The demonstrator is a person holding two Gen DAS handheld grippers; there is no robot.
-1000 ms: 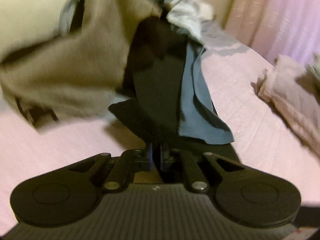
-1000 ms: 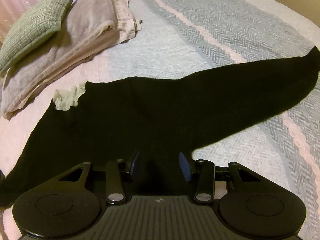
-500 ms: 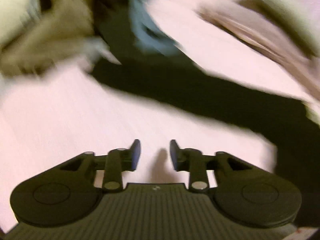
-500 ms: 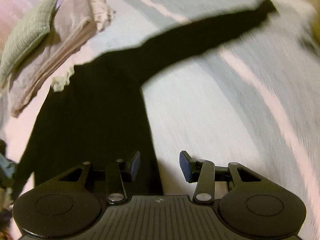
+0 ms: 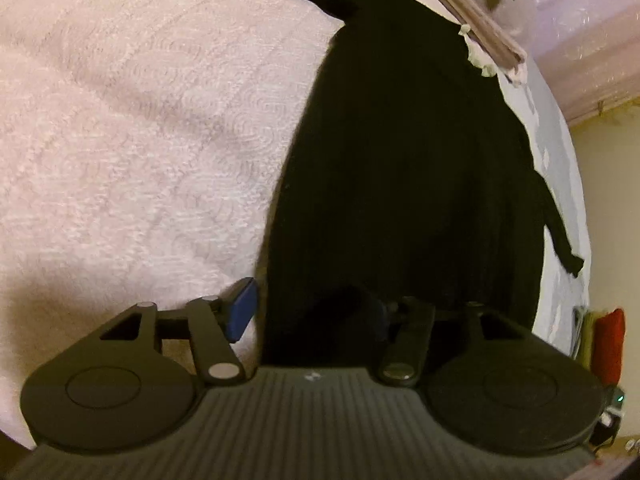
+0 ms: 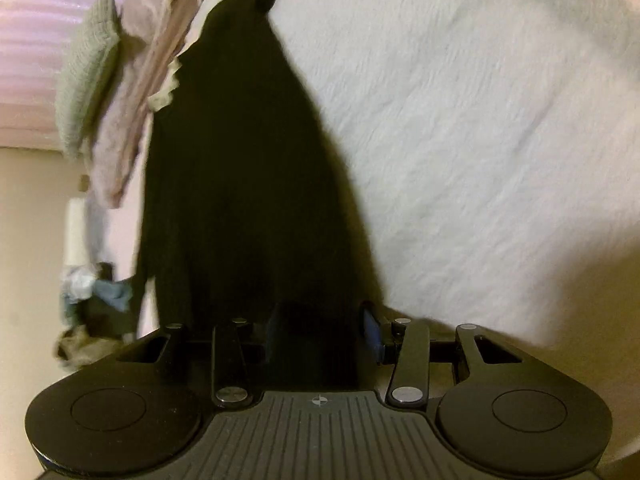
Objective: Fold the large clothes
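Black garment (image 5: pixel 400 160) lies spread flat on the bedspread (image 5: pixel 120 120), one sleeve trailing outward. Step in hand, by my reading: laying out, both grippers at its near edge. Left gripper (image 5: pixel 308 312) jaws opening, edge between them, unpinched; right gripper (image 6: pixel 320 332) parted over cloth. Next: pinch both corners evenly. No legible writing.

I'm working in a home bedroom: a bed (image 5: pixel 120 120) with a textured bedspread, a green pillow (image 6: pixel 86 76) on folded linens (image 6: pixel 132 112), pink curtains (image 6: pixel 36 40) beyond the pillow.
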